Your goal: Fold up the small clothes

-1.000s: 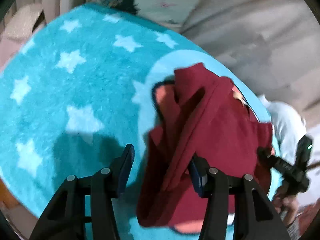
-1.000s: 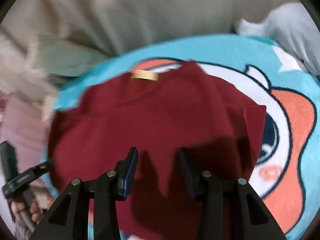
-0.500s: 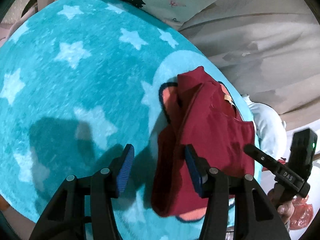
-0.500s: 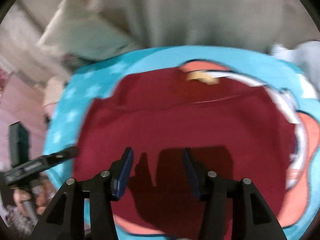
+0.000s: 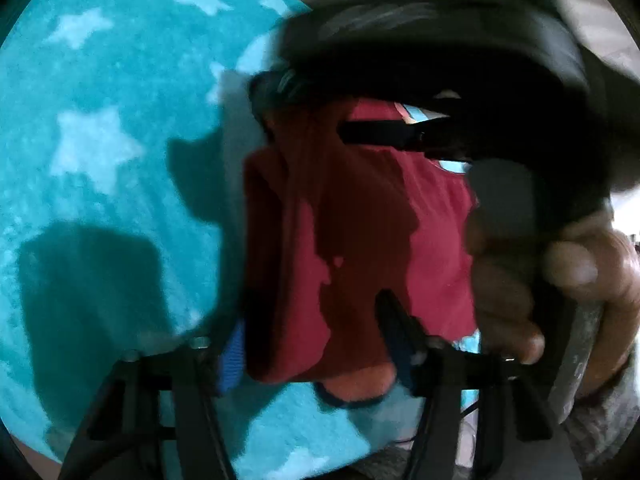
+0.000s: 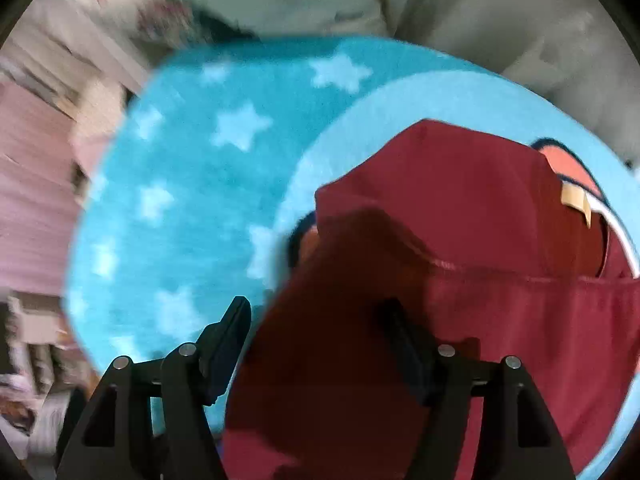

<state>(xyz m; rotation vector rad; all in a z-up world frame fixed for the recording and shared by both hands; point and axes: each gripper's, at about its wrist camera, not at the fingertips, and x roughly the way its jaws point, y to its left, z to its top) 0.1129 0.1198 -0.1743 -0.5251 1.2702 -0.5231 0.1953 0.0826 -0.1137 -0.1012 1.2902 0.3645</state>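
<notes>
A small dark red shirt (image 5: 360,232) lies partly folded on a round turquoise rug with pale stars (image 5: 100,140). My left gripper (image 5: 316,344) is open, its fingers low over the shirt's near edge. The right gripper's body and the hand holding it (image 5: 540,272) fill the right of the left wrist view, very close. In the right wrist view the shirt (image 6: 460,280) shows a tan neck label (image 6: 576,202). My right gripper (image 6: 320,336) is open over the shirt's left edge, with cloth between its fingers.
The rug (image 6: 200,160) carries a cartoon face with an orange patch (image 6: 568,164). Beige bedding (image 6: 440,8) lies behind it. Pink cloth (image 6: 32,200) and blurred clutter sit at the left edge of the right wrist view.
Both grippers have moved close together over the shirt; the right gripper now blocks much of the left wrist view. The right wrist view has swung left, showing the starred rug.
</notes>
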